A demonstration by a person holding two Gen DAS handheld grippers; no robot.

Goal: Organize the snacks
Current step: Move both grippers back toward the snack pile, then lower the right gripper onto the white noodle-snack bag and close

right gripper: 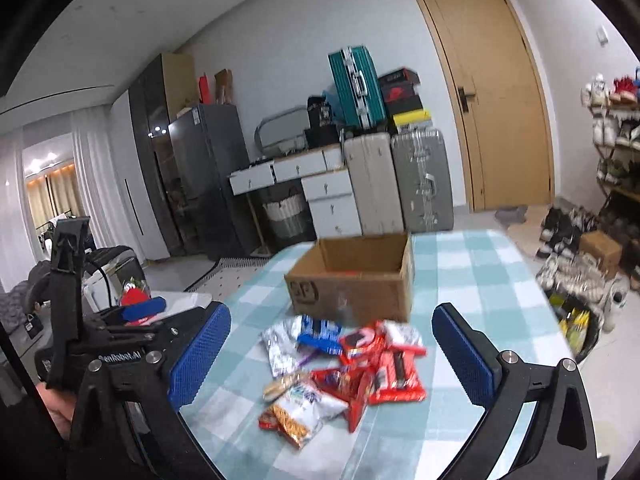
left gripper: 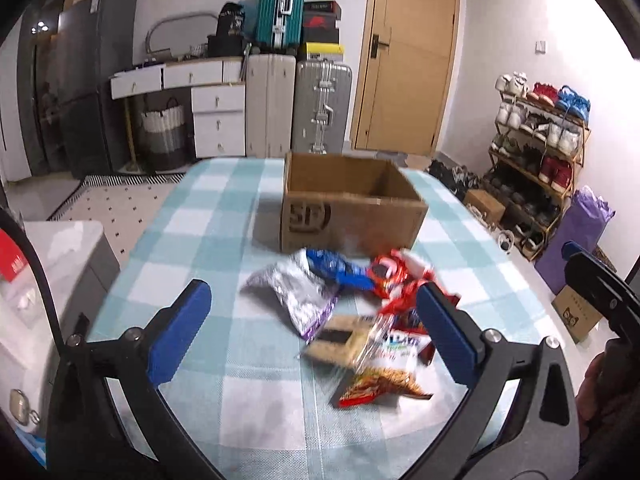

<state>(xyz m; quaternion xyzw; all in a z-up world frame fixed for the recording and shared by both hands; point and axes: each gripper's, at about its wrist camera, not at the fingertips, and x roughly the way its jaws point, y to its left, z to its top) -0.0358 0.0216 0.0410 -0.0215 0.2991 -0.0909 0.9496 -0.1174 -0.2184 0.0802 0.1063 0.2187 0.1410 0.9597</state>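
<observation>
A pile of snack packets lies on the checked tablecloth (left gripper: 224, 208) in front of an open cardboard box (left gripper: 352, 204). The pile holds a silver and purple bag (left gripper: 300, 296), a blue packet (left gripper: 340, 270), red packets (left gripper: 396, 276), a cracker pack (left gripper: 340, 340) and an orange bag (left gripper: 384, 380). My left gripper (left gripper: 314, 290) hovers open over the near side of the pile with nothing between its fingers. In the right wrist view, my right gripper (right gripper: 332, 312) is also open and empty, above the red packets (right gripper: 384, 360) and the silver bag (right gripper: 284, 344). The box (right gripper: 356, 276) stands just behind them.
Past the table's far edge stand suitcases (left gripper: 320, 108), white drawers (left gripper: 218, 120), a dark fridge (left gripper: 92, 80) and a wooden door (left gripper: 408, 56). A shoe rack (left gripper: 540, 148) is to the right and a white cabinet (left gripper: 60, 248) to the left. A person's hand (right gripper: 56, 408) holds the other gripper.
</observation>
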